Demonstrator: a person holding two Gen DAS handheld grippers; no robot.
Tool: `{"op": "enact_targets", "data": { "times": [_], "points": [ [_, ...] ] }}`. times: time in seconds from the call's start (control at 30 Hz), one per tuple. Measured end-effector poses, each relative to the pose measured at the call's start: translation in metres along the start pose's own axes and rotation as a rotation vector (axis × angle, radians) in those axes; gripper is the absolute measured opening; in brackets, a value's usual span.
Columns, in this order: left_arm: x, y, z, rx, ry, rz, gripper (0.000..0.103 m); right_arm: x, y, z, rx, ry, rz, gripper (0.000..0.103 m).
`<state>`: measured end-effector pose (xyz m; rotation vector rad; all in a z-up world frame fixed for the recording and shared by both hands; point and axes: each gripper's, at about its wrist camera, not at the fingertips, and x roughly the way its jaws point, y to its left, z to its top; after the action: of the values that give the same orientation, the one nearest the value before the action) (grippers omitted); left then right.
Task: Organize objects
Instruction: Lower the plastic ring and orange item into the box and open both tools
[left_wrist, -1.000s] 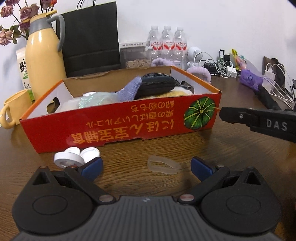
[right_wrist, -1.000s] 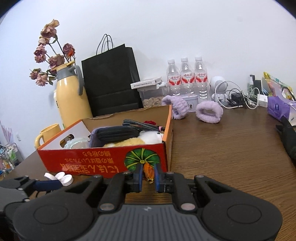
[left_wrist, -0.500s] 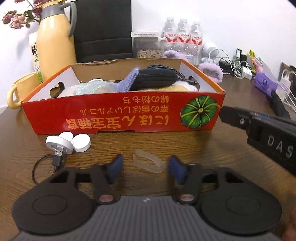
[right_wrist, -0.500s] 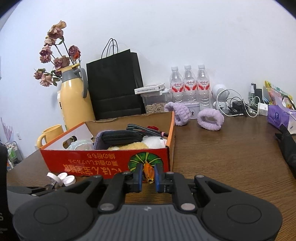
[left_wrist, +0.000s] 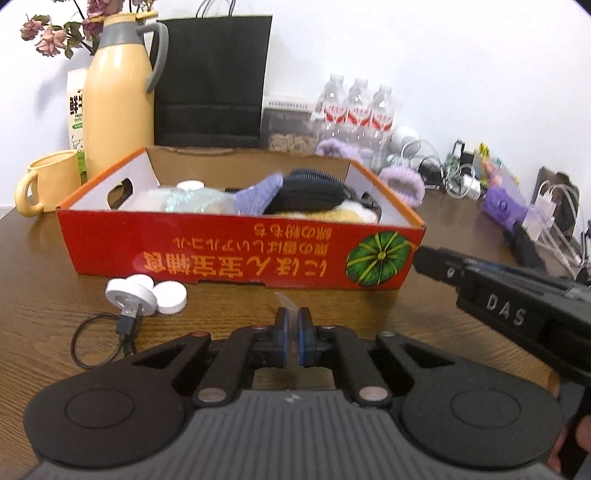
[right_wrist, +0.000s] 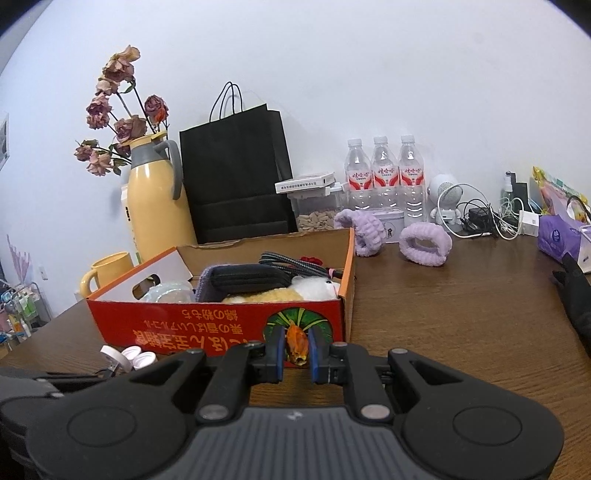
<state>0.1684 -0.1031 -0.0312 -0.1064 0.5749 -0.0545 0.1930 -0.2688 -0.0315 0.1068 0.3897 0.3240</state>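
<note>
A red cardboard box (left_wrist: 236, 254) (right_wrist: 207, 325) stands on the wooden table and holds a black pouch (left_wrist: 314, 190), purple cloth, a plush toy and cables. My left gripper (left_wrist: 293, 325) is shut on a clear plastic piece (left_wrist: 286, 301) just in front of the box. My right gripper (right_wrist: 297, 345) is shut on a small orange object (right_wrist: 297, 341) near the box's front right corner; the gripper also shows in the left wrist view (left_wrist: 491, 299).
White round caps (left_wrist: 147, 293) and a black USB cable (left_wrist: 103, 339) lie left of the left gripper. A yellow jug (left_wrist: 118, 92), a yellow mug (left_wrist: 48, 181), a black paper bag (left_wrist: 212, 81), water bottles (right_wrist: 384, 184), purple headbands (right_wrist: 424, 245) and chargers (right_wrist: 498, 221) line the back.
My left gripper closed on the clear plastic piece, which lay flat on the table between open fingers before. My right gripper rose slightly, still holding the orange object.
</note>
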Motion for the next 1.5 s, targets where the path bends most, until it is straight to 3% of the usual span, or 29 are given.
{"op": "enact_targets", "data": {
  "times": [0.23,0.47,0.77,1.13,1.17,1.2,1.23,1.27,1.3,1.33,1.37,1.5],
  "points": [
    [-0.022,0.017,0.027,-0.022,-0.107,-0.014,0.006,-0.006,0.006,0.007,-0.025,-0.052,0.05,0.012],
    [-0.017,0.041,0.077,-0.04,-0.185,0.001,0.006,0.015,0.032,0.052,-0.109,-0.094,0.079,0.012],
    [0.035,0.076,0.127,-0.078,-0.152,0.023,0.006,0.092,0.053,0.097,-0.124,-0.053,0.035,0.012],
    [0.088,0.088,0.135,-0.041,-0.07,0.041,0.008,0.147,0.045,0.087,-0.137,0.039,0.001,0.013],
    [0.09,0.088,0.134,-0.034,-0.068,0.048,0.018,0.148,0.044,0.086,-0.136,0.053,0.001,0.014],
    [0.09,0.088,0.134,-0.029,-0.068,0.052,0.045,0.149,0.043,0.085,-0.135,0.057,-0.003,0.015],
    [0.09,0.089,0.133,-0.029,-0.073,0.058,0.062,0.149,0.043,0.084,-0.136,0.061,-0.006,0.028],
    [0.089,0.09,0.132,-0.034,-0.088,0.068,0.093,0.149,0.043,0.084,-0.137,0.061,-0.01,0.05],
    [0.087,0.091,0.133,-0.041,-0.111,0.078,0.103,0.148,0.044,0.084,-0.138,0.058,-0.013,0.063],
    [0.084,0.092,0.132,-0.049,-0.138,0.085,0.103,0.146,0.044,0.084,-0.143,0.053,-0.017,0.087],
    [0.083,0.093,0.132,-0.056,-0.146,0.089,0.103,0.143,0.045,0.083,-0.151,0.041,-0.02,0.102],
    [0.081,0.097,0.134,-0.069,-0.139,0.092,0.103,0.136,0.046,0.083,-0.162,0.015,-0.028,0.103]
  ]
}}
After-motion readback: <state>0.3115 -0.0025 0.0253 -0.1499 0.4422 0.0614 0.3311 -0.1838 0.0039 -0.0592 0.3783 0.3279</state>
